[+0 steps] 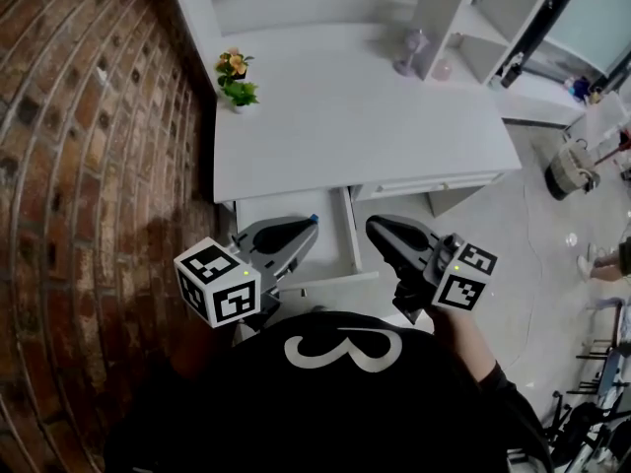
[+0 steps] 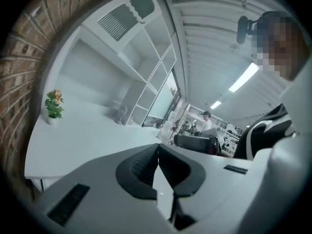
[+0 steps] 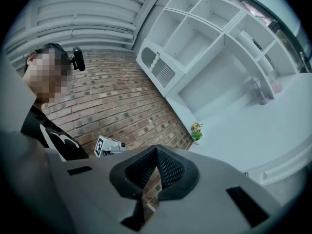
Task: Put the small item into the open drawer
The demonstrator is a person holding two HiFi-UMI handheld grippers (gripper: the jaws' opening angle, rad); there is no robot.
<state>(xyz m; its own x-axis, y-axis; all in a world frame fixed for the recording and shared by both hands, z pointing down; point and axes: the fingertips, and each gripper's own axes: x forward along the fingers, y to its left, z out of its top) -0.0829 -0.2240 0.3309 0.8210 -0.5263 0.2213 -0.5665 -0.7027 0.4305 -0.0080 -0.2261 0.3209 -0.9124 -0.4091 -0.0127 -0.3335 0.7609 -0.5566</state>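
Brick wall (image 1: 89, 166) left | plant (image 1: 237, 79) on desk (image 1: 375, 126) | drawer (image 1: 281, 205) open, contents unclear

White desk (image 1: 365, 126), open drawer (image 1: 330, 215), potted plant (image 1: 237, 80), lilac object (image 1: 411, 53)

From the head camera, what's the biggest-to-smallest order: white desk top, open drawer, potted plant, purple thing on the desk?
1. White desk top.
2. Open drawer.
3. Potted plant and purple thing look about alike, so I won't rank them.
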